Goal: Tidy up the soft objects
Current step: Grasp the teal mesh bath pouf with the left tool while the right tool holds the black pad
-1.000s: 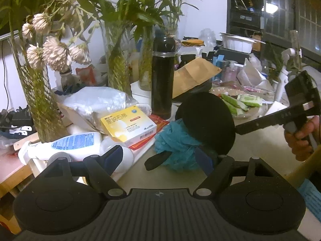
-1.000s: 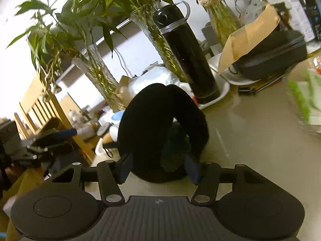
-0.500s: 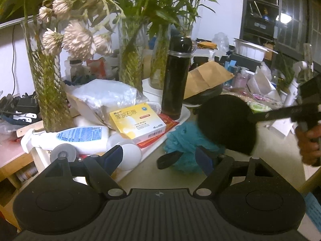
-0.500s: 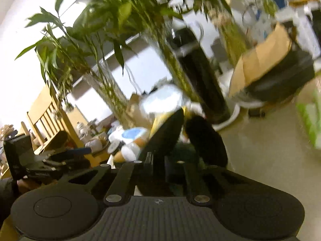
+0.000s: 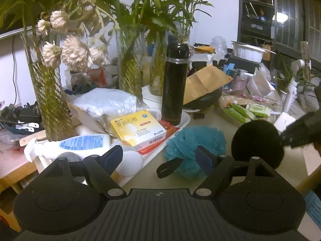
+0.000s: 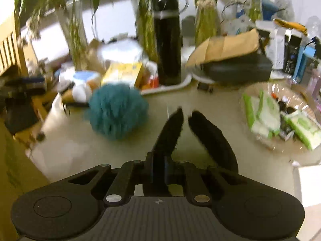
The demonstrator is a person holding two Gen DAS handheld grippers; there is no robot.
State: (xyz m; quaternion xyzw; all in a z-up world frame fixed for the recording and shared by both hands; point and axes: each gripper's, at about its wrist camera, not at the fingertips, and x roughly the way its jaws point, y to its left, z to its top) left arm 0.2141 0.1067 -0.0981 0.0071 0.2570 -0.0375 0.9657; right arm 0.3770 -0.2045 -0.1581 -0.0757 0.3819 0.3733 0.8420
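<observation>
A teal mesh bath pouf (image 5: 195, 147) with a black loop lies on the beige tabletop; it also shows in the right wrist view (image 6: 117, 110). My left gripper (image 5: 159, 157) is open, just in front of the pouf, its right finger against it. My right gripper (image 6: 160, 172) is shut on black fluffy earmuffs (image 6: 202, 136), held above the table to the right of the pouf. In the left wrist view the earmuffs (image 5: 257, 142) appear as a round black pad held by the right gripper's arm.
A white tray (image 5: 185, 118) holds a black thermos (image 5: 174, 84), a yellow medicine box (image 5: 138, 129), a lotion bottle (image 5: 80, 143) and glass vases of plants (image 5: 128, 74). A clear dish of green packets (image 6: 280, 120) sits at right. A brown paper bag (image 5: 206, 80) covers a dark case.
My right gripper closed on the earmuffs and carried them off the pouf to the right. The pouf now lies uncovered. My left gripper stayed open near it.
</observation>
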